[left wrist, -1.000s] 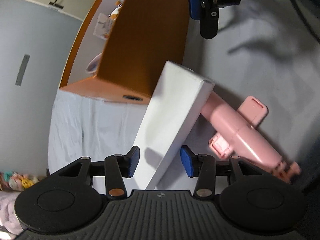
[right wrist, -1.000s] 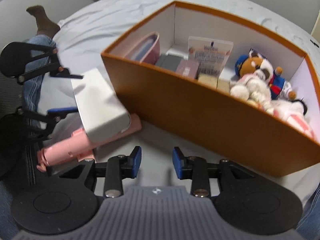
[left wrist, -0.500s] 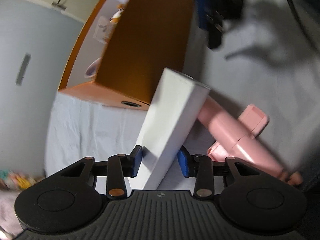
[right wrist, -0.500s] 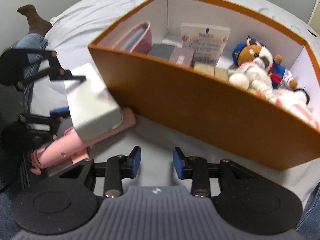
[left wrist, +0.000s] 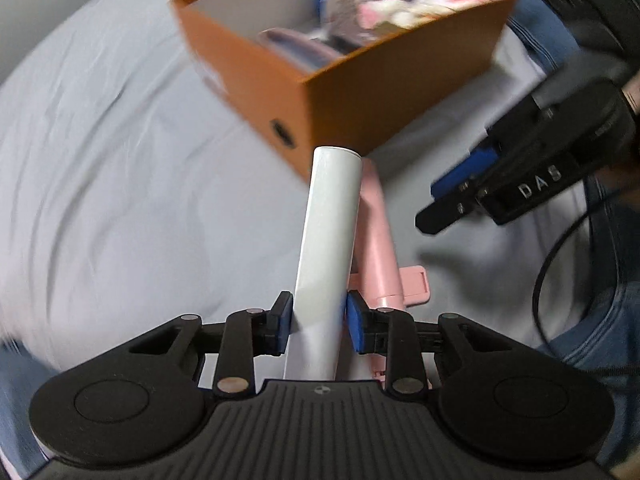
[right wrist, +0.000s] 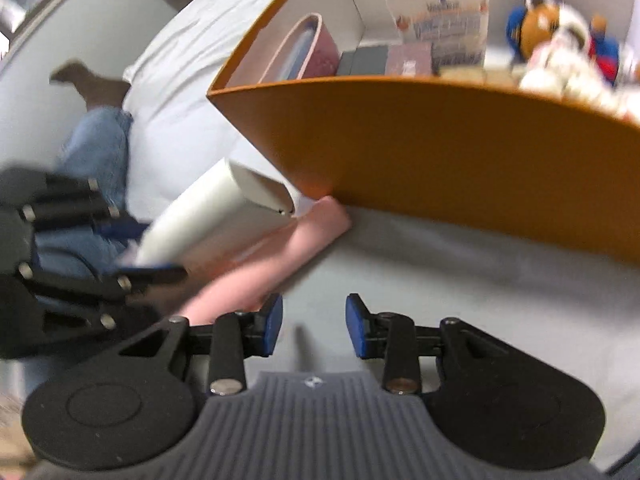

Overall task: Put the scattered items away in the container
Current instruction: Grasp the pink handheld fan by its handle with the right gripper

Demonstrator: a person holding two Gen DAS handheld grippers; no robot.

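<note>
Gripping white box [left wrist: 326,264] edge-on in left tongs [left wrist: 316,322] — just closed on it, lifted off the bed sheet [left wrist: 120,184].
Could twist or slip from the narrow pinch, snag pink dryer [left wrist: 378,256] beneath, or clip orange container [left wrist: 352,100] wall beyond — right tongs [right wrist: 314,320] parted, empty.

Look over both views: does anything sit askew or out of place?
The pink tool lies outside the orange box, on the sheet against its corner. The white box, clamped in the left gripper, tilts above it.
</note>
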